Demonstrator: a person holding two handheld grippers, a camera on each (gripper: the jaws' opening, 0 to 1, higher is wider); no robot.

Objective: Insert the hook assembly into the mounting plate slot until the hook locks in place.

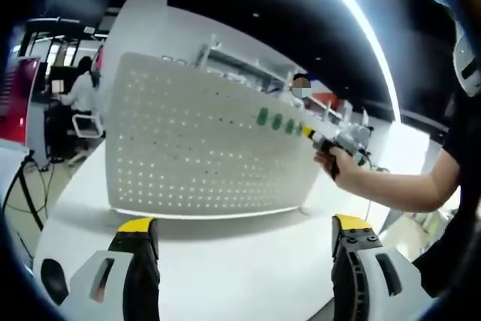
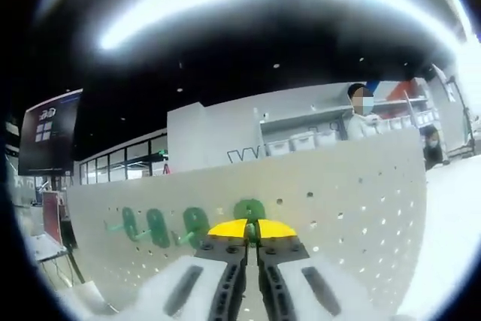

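A white pegboard (image 1: 195,148) stands upright on a white table (image 1: 225,261). Three green hooks (image 1: 276,121) hang in a row near its upper right. In the left gripper view a person's hand holds my right gripper (image 1: 342,140) against the board's right end, next to that row. In the right gripper view my right gripper (image 2: 252,229) is shut on a fourth green hook (image 2: 249,210), held at the pegboard (image 2: 338,208) face just right of the three hanging hooks (image 2: 156,227). My left gripper (image 1: 244,231) hovers open over the table in front of the board, holding nothing.
A person's forearm (image 1: 398,186) reaches in from the right. Behind the board are shelves with bins (image 2: 301,140), a seated person (image 1: 81,88) at the far left and another person (image 2: 361,110). A dark screen (image 2: 49,133) stands to the left.
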